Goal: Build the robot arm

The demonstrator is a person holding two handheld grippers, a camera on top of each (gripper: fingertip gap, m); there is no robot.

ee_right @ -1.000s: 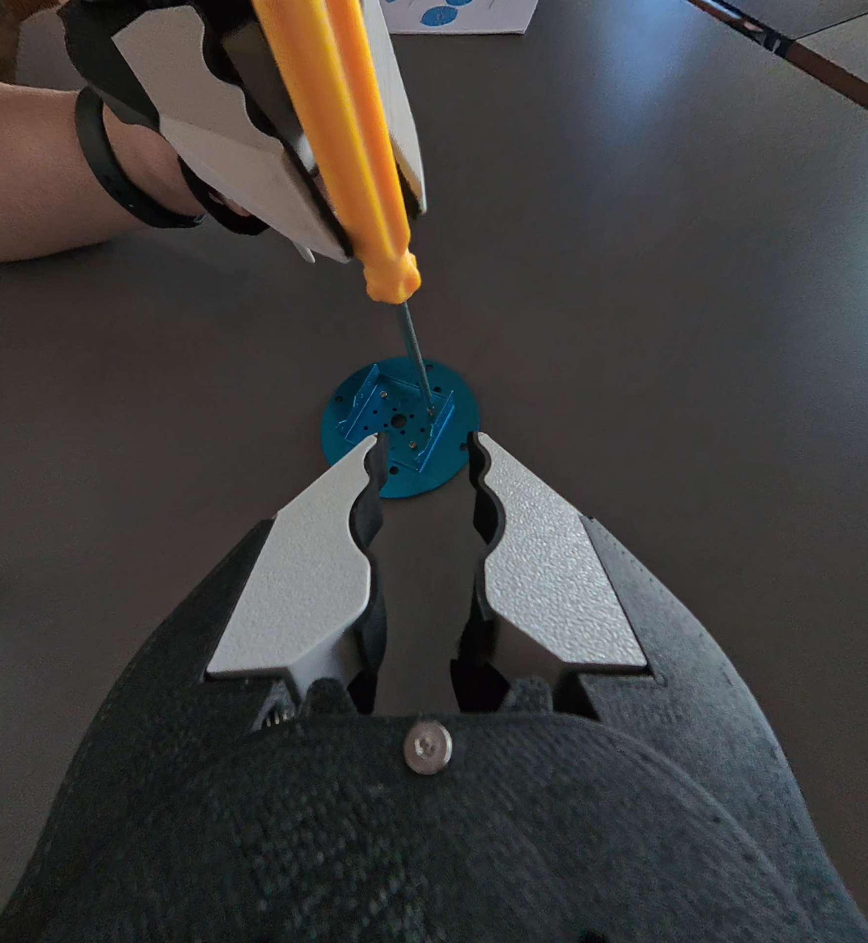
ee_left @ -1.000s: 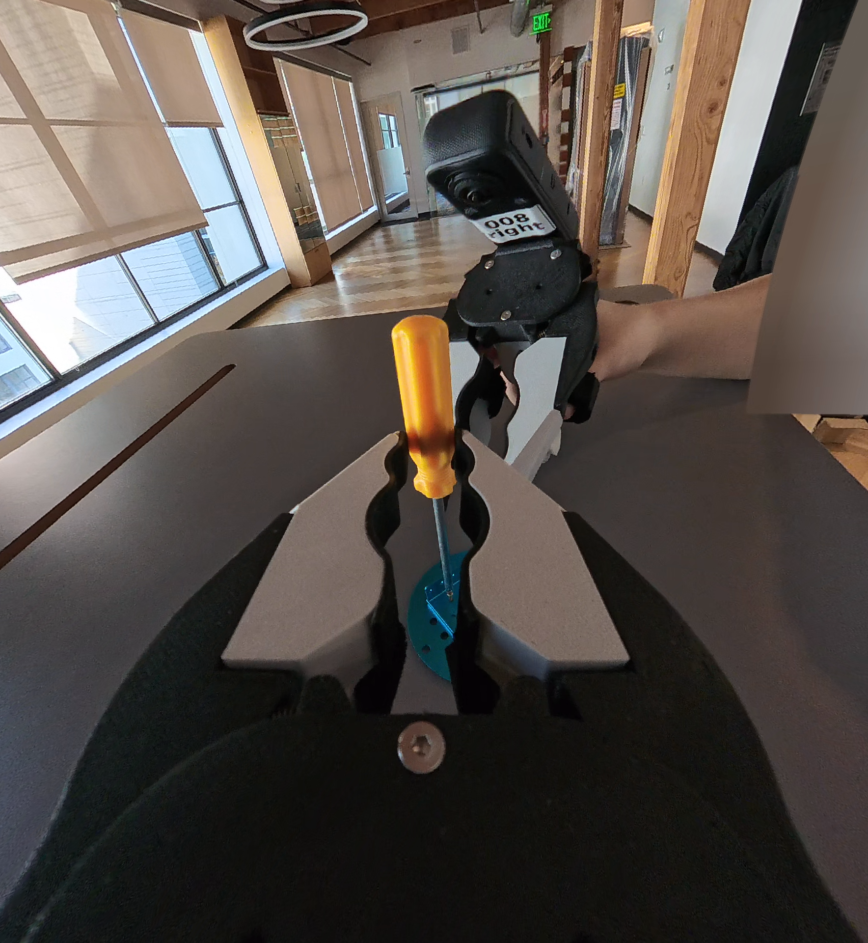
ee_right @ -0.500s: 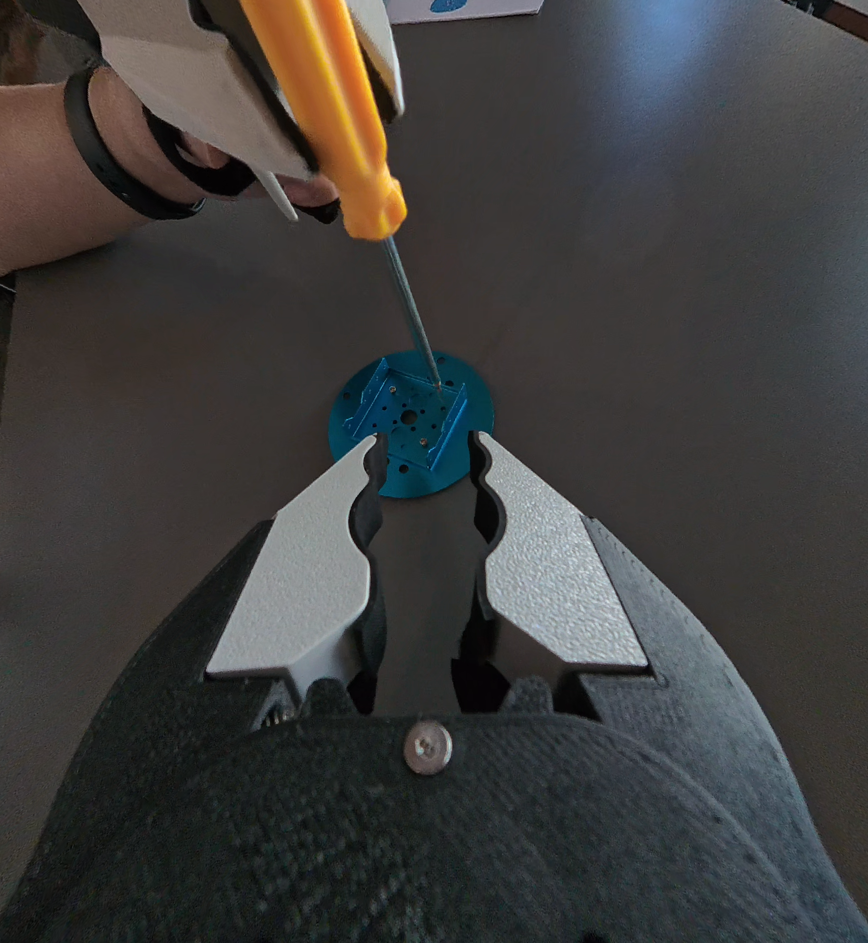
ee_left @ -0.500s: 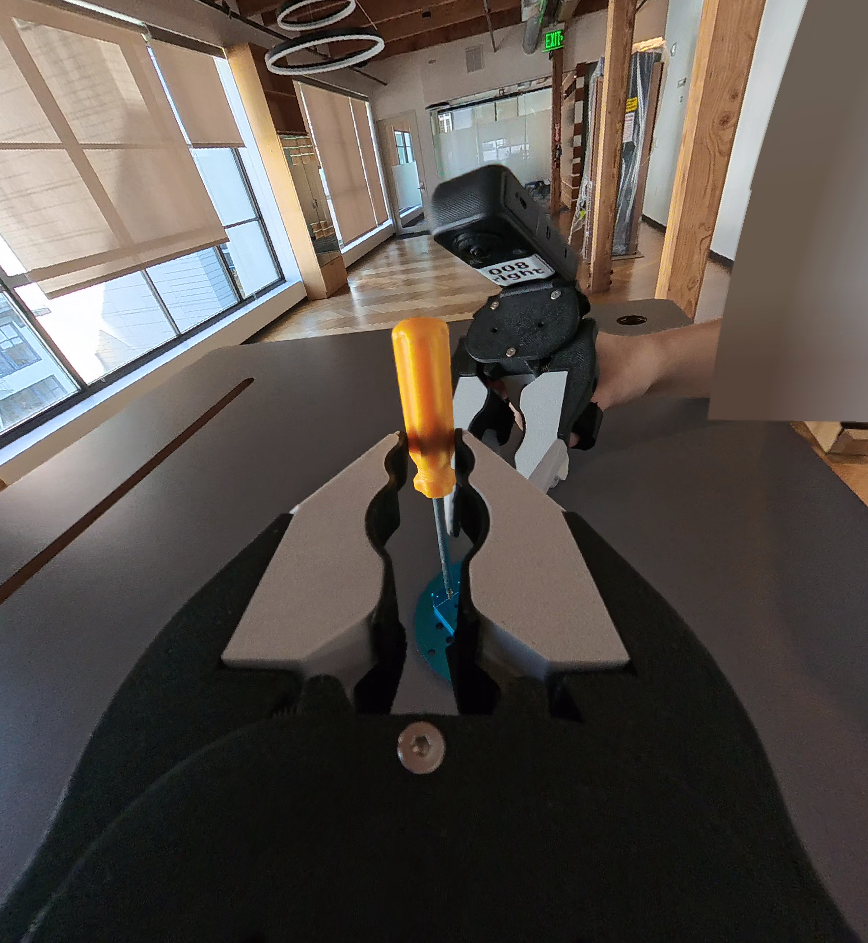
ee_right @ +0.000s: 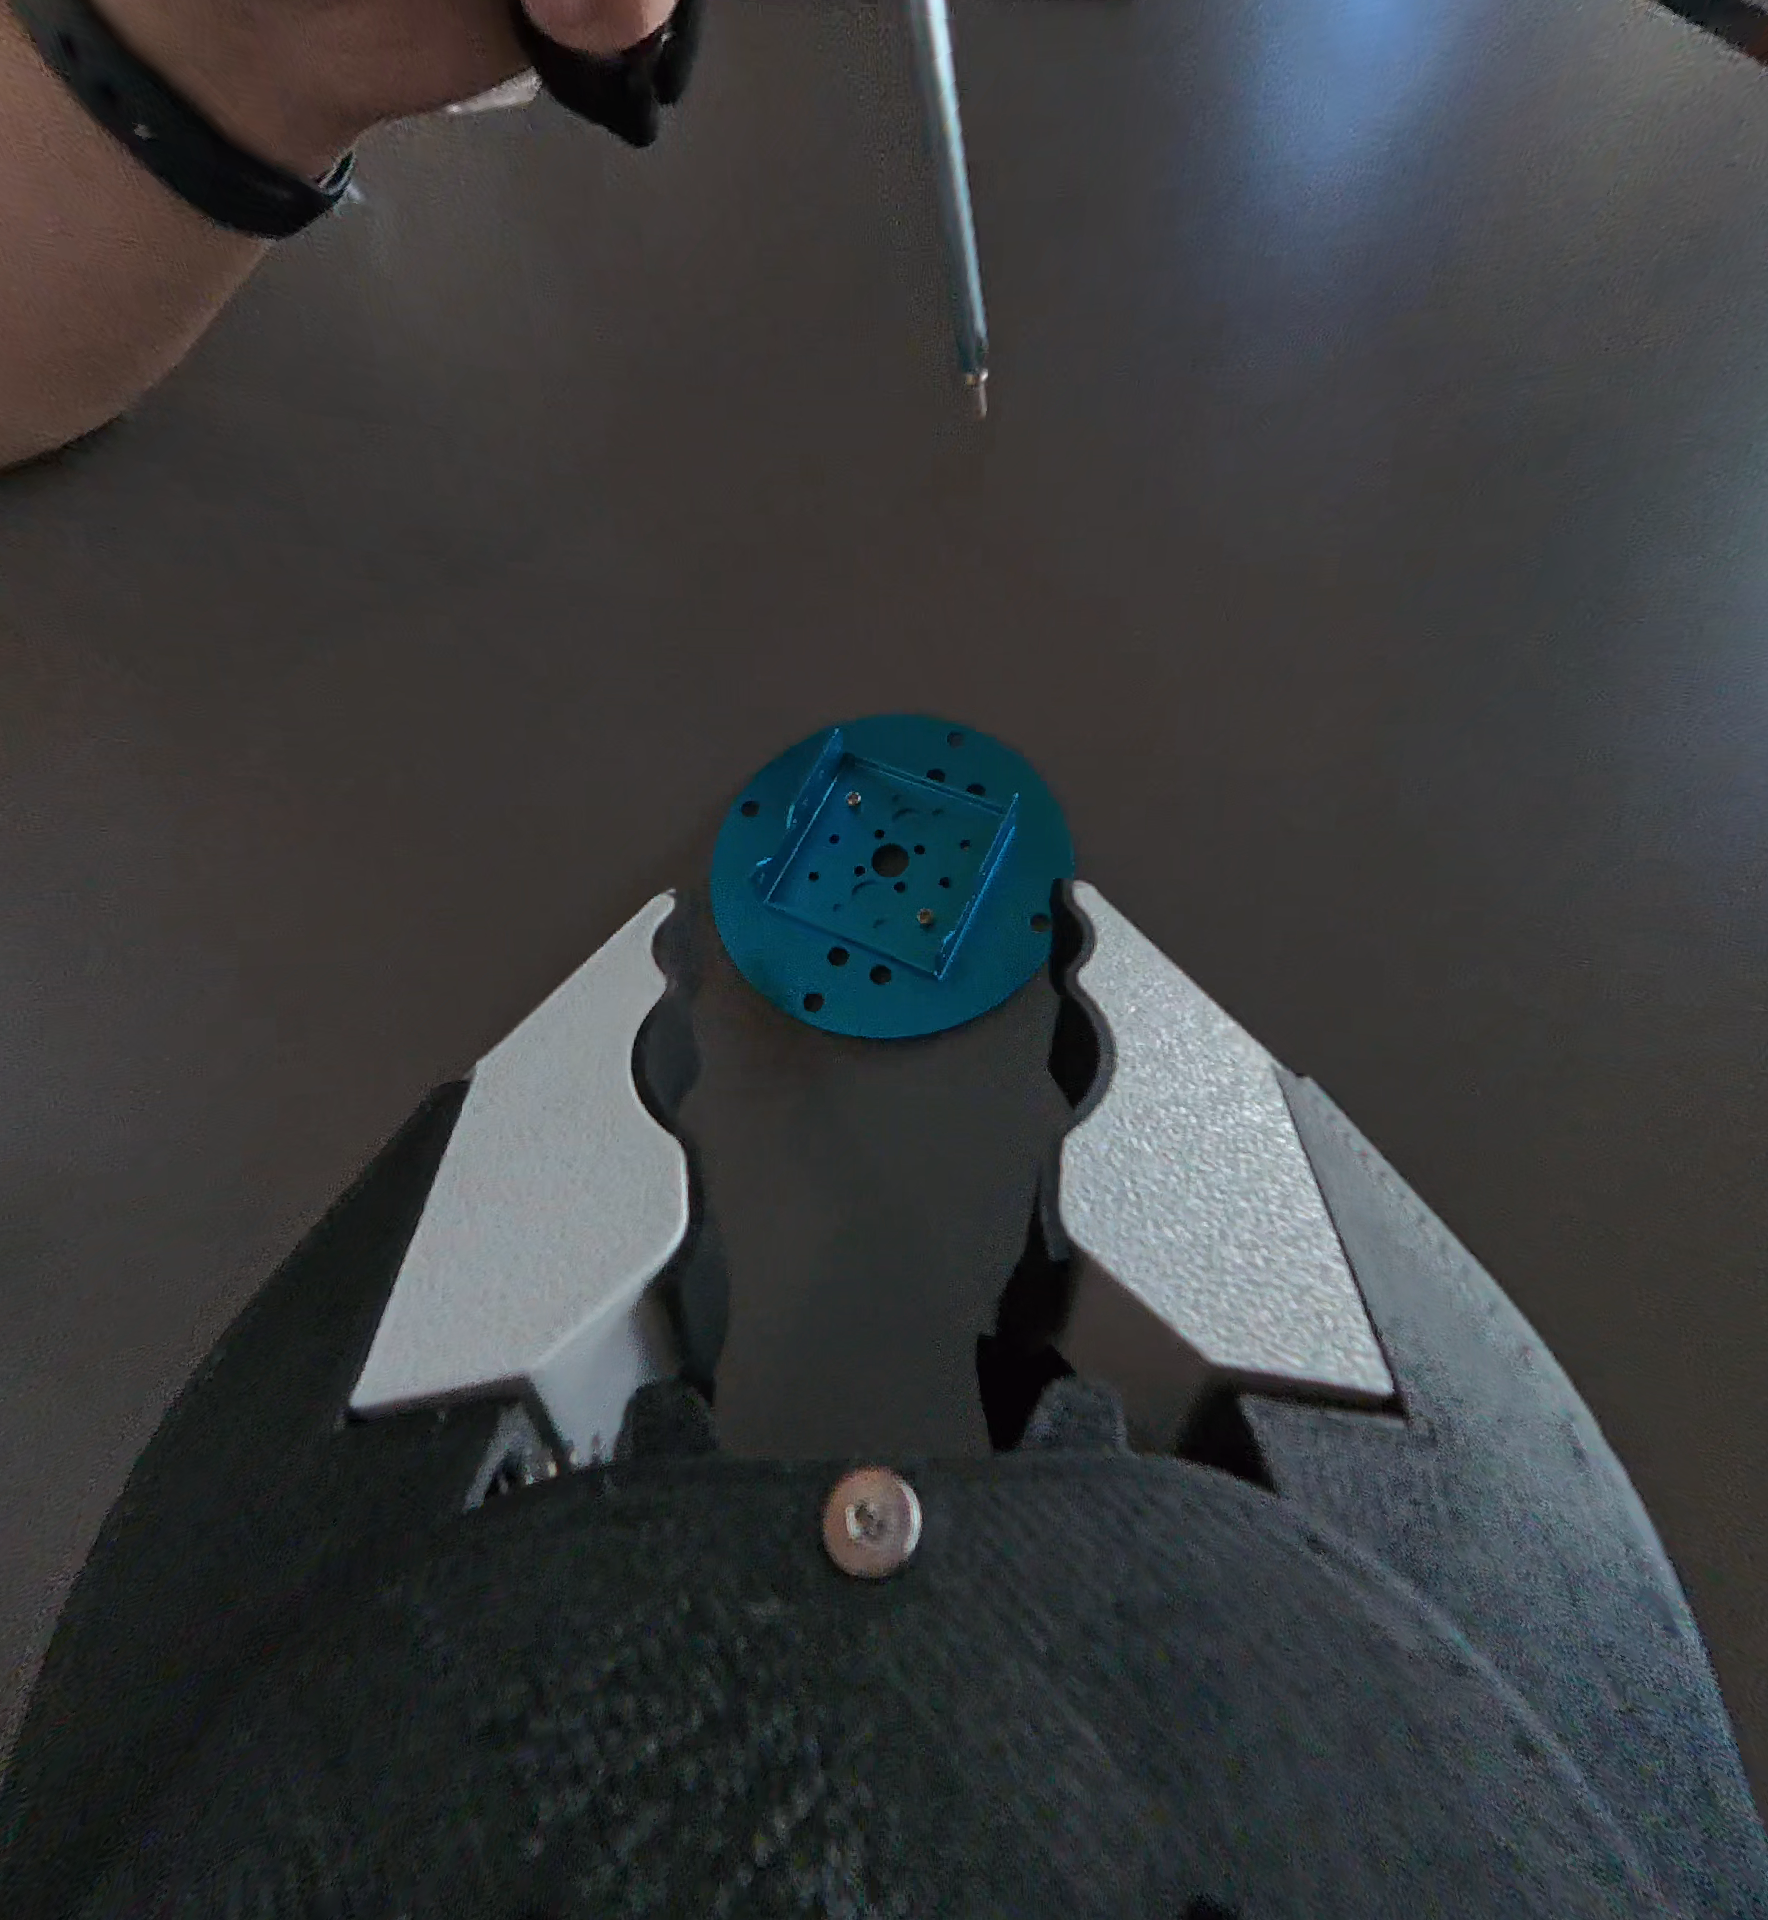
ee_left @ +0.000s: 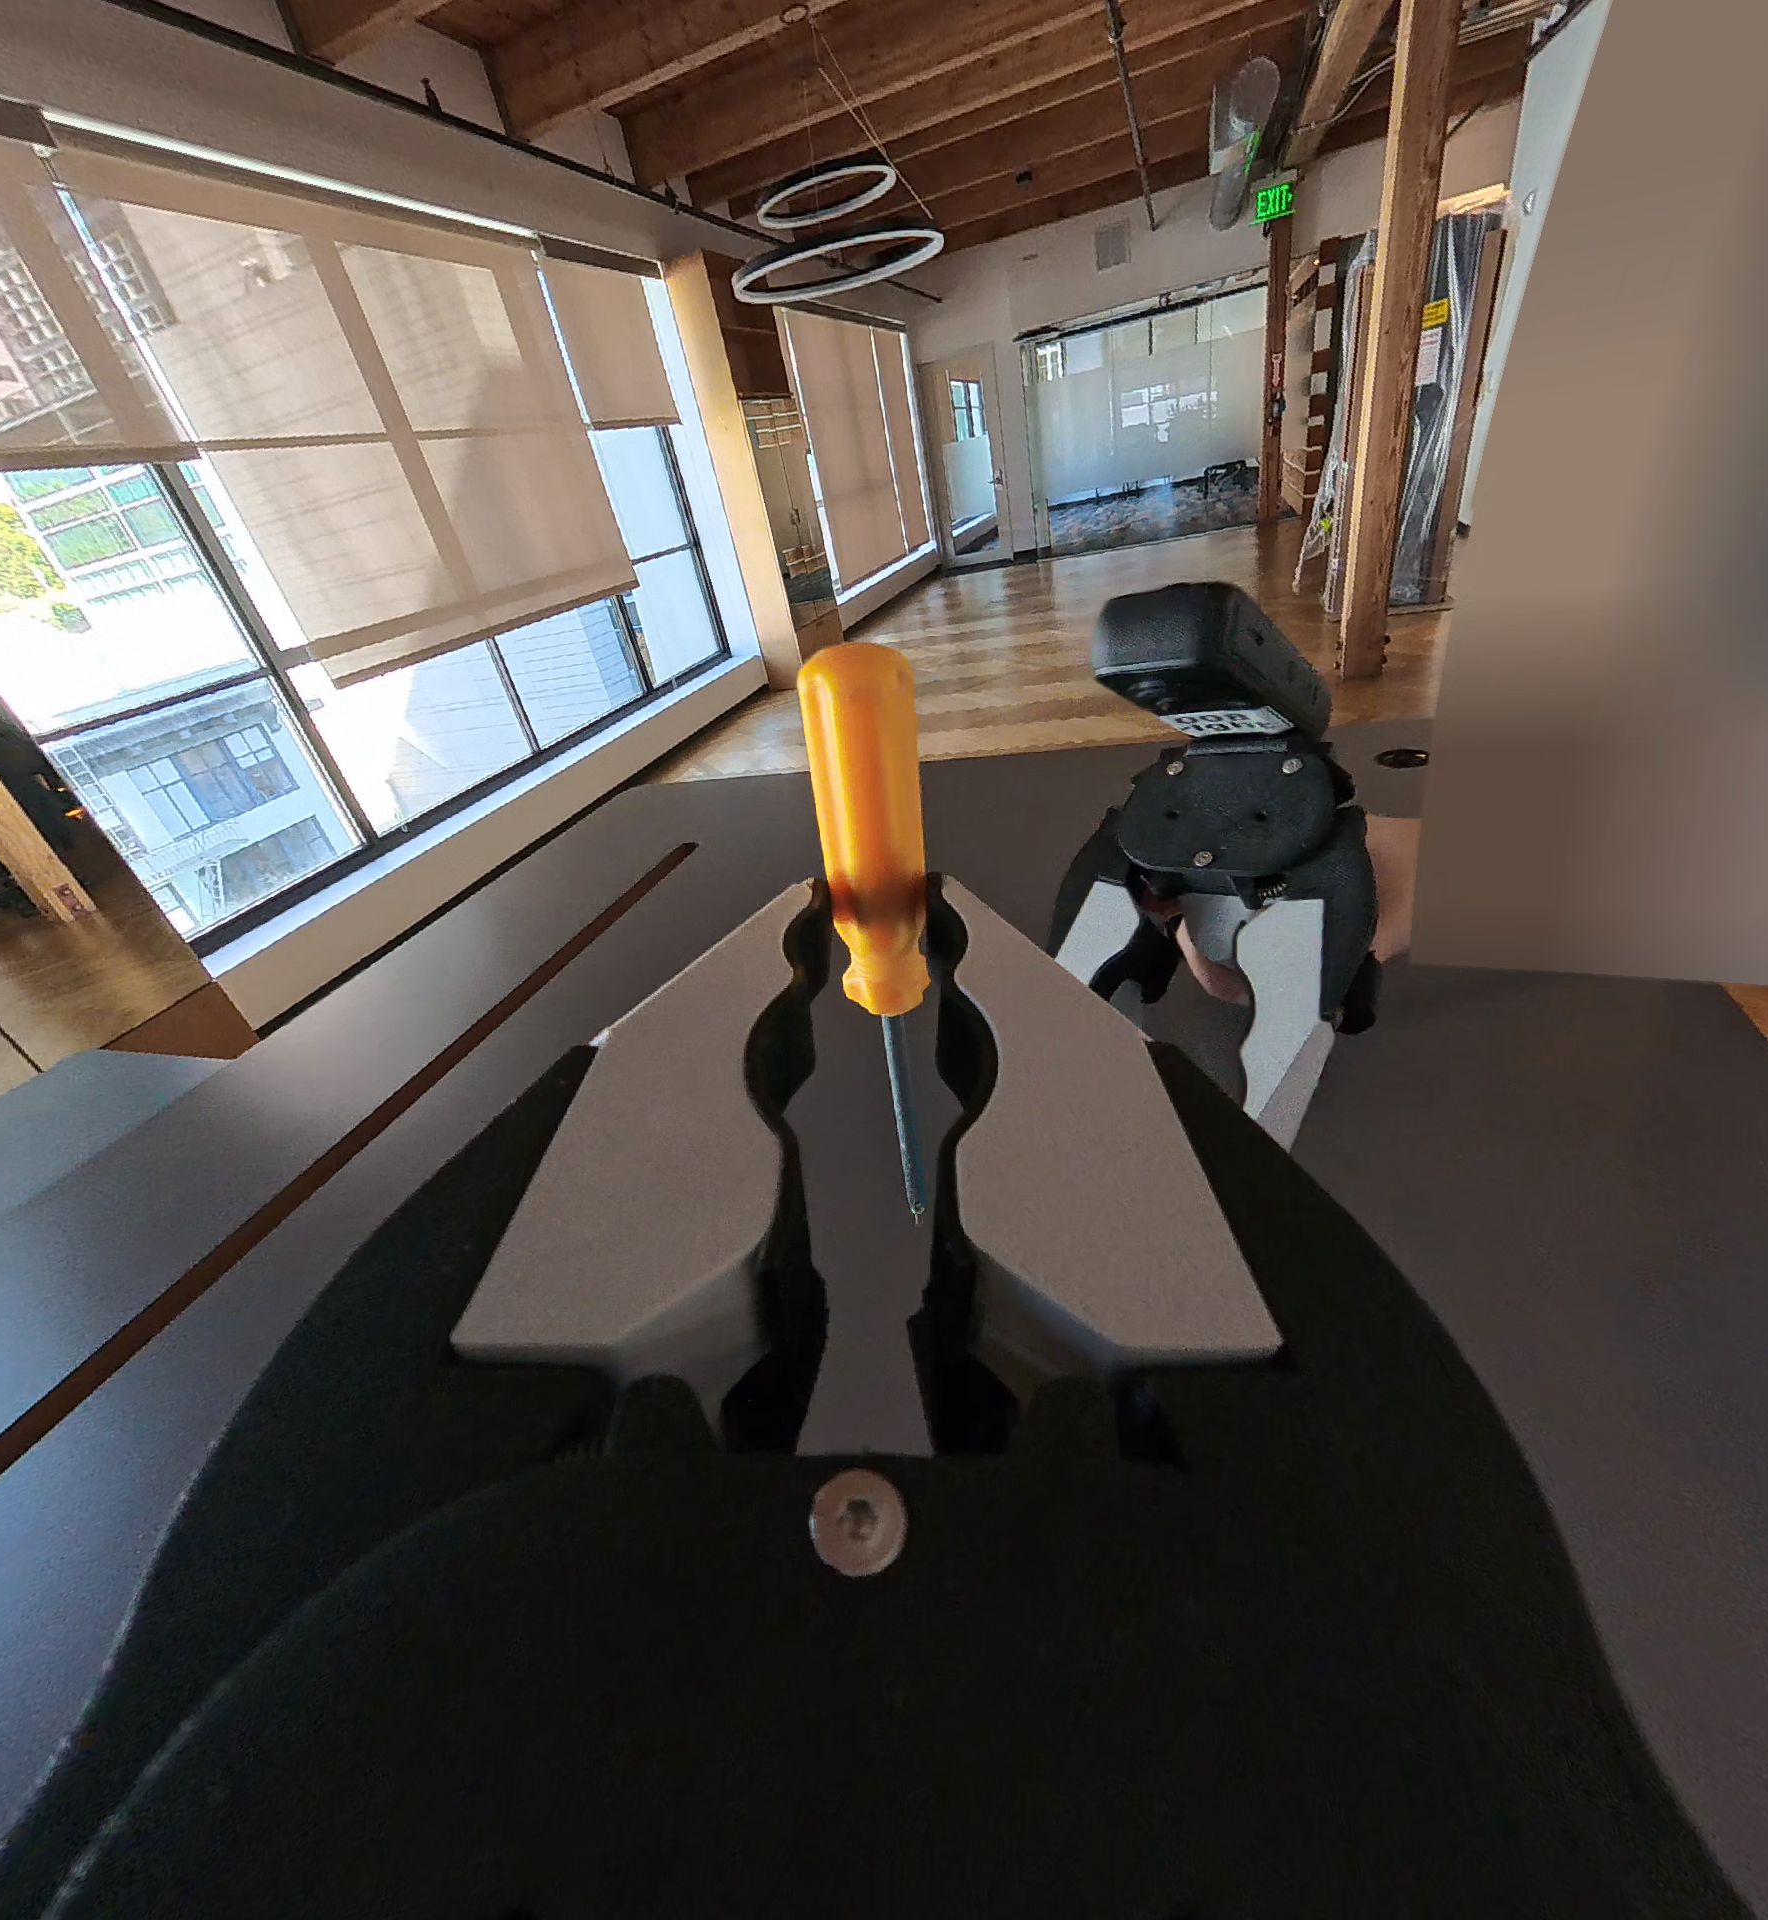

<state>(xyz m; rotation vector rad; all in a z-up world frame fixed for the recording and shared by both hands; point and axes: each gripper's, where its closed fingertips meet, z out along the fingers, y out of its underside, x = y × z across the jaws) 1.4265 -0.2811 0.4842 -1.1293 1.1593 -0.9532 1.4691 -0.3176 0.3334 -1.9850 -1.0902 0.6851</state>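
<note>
A dark table (ee_left: 1586, 1195) is seen under both grippers. The left gripper (ee_left: 872, 894) is clenched on the orange handle of a screwdriver (ee_left: 864, 821), which is held upright between the fingertips, its thin shaft pointing down toward the near side and its tip clear of the table. To the right and farther off in the left wrist view, the right gripper (ee_left: 1186, 961) is seen, held in a person's hand. In the right wrist view, a wrist with a black strap (ee_right: 194, 177) is seen at far left. The right gripper (ee_right: 864, 904) is released, its jaws spread wide. A blue disc (ee_right: 895, 883) with a square bracket lies flat on the table between and just beyond the fingertips. The screwdriver's shaft (ee_right: 953, 218) hangs above the table, well apart from the disc.
</note>
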